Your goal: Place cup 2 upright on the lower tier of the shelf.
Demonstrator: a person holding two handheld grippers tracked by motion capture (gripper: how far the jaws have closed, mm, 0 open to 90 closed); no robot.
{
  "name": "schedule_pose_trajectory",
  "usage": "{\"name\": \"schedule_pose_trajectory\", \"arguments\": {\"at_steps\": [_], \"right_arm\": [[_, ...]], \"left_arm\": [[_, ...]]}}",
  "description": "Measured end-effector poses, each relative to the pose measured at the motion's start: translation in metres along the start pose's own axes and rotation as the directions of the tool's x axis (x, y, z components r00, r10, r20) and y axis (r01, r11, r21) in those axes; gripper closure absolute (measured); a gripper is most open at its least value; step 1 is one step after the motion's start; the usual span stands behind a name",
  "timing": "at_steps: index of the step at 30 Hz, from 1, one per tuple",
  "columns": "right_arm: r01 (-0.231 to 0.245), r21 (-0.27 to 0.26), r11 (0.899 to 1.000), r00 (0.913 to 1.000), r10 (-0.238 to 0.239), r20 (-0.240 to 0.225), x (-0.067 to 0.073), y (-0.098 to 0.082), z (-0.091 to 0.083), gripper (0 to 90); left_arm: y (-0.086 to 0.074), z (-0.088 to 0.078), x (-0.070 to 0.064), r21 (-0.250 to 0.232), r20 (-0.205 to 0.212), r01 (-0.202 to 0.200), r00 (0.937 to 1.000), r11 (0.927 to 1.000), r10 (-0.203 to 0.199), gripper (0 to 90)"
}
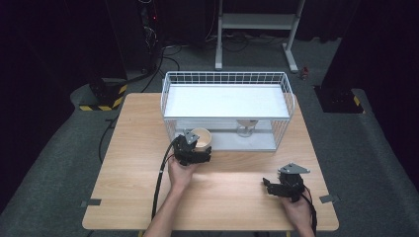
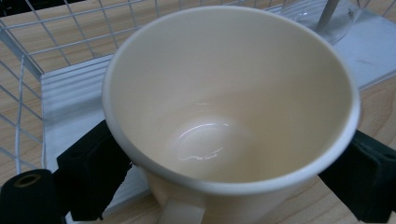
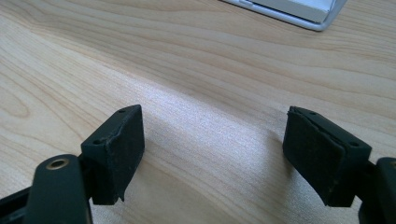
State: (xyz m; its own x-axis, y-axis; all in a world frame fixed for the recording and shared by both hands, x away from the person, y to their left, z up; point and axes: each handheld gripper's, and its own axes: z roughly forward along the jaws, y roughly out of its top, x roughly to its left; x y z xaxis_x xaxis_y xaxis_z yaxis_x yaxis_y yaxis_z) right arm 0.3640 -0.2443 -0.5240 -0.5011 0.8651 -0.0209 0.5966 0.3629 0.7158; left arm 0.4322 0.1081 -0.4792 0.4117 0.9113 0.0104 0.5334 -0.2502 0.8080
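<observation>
Now, with our left gripper apparently clamping the cream mug and our right gripper released, we should slide the mug level onto the rack's lower shelf, clear of 1 glass.

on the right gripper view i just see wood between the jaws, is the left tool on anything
Observer: Yes, the left tool is shut on a cream mug by its sides.
Operator: where is the mug
Observer: At the front opening of the white wire rack, by the lower shelf.
Operator: anything else in the rack
Observer: A clear stemmed glass stands on the lower shelf, right of the mug.
</observation>
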Motion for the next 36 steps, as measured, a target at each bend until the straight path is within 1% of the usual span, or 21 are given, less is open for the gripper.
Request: {"name": "schedule_pose_trajectory", "arguments": {"at_steps": [1, 4, 7, 8, 12, 14, 15, 19, 28, 32, 36], "right_arm": [[-0.001, 0.000, 1.000, 1.0000, 0.001, -0.001, 0.000, 0.000, 0.000, 20.8], [-0.001, 0.000, 1.000, 1.0000, 0.001, -0.001, 0.000, 0.000, 0.000, 20.8], [-0.001, 0.000, 1.000, 1.0000, 0.001, 0.000, 0.000, 0.000, 0.000, 20.8], [-0.001, 0.000, 1.000, 1.0000, 0.001, 0.000, 0.000, 0.000, 0.000, 20.8], [-0.001, 0.001, 1.000, 1.0000, 0.001, 0.000, 0.000, 0.000, 0.000, 20.8], [-0.001, 0.001, 1.000, 1.0000, 0.001, 0.000, 0.000, 0.000, 0.000, 20.8], [-0.001, 0.001, 1.000, 1.0000, 0.001, 0.000, 0.000, 0.000, 0.000, 20.8], [0.000, 0.000, 1.000, 1.0000, 0.000, -0.001, 0.000, 0.000, 0.000, 20.8], [-0.001, 0.001, 1.000, 1.0000, 0.001, 0.000, 0.000, 0.000, 0.000, 20.8], [-0.001, 0.000, 1.000, 1.0000, 0.001, 0.000, 0.000, 0.000, 0.000, 20.8], [-0.001, 0.000, 1.000, 1.0000, 0.001, 0.000, 0.000, 0.000, 0.000, 20.8]], "left_arm": [[0.001, 0.001, 0.000, 0.002, -0.001, -0.007, 1.0000, 1.0000, 0.007, 9.7], [0.004, 0.004, 0.001, 0.005, -0.003, -0.011, 0.9999, 0.9999, 0.011, 9.6], [0.005, 0.006, 0.001, 0.002, -0.001, 0.004, 1.0000, 1.0000, -0.004, 9.7], [0.005, 0.007, 0.001, 0.003, -0.003, -0.001, 1.0000, 1.0000, 0.001, 9.6], [0.006, 0.009, 0.002, -0.007, -0.007, 0.005, 1.0000, 1.0000, -0.005, 9.7], [0.006, 0.010, 0.003, -0.010, -0.014, 0.000, 0.9999, 1.0000, 0.000, 9.7], [0.006, 0.011, 0.003, -0.011, -0.009, 0.005, 0.9999, 0.9999, -0.005, 9.6], [0.006, 0.014, 0.004, -0.026, -0.020, 0.008, 0.9998, 0.9996, -0.009, 9.6], [0.006, 0.014, 0.005, -0.034, -0.013, 0.007, 0.9999, 0.9994, -0.007, 9.3], [0.006, 0.012, 0.008, -0.046, 0.018, 0.035, 0.9992, 0.9983, -0.034, 5.5], [0.007, 0.010, 0.008, -0.043, 0.018, 0.033, 0.9993, 0.9986, -0.032, 4.5]]}}
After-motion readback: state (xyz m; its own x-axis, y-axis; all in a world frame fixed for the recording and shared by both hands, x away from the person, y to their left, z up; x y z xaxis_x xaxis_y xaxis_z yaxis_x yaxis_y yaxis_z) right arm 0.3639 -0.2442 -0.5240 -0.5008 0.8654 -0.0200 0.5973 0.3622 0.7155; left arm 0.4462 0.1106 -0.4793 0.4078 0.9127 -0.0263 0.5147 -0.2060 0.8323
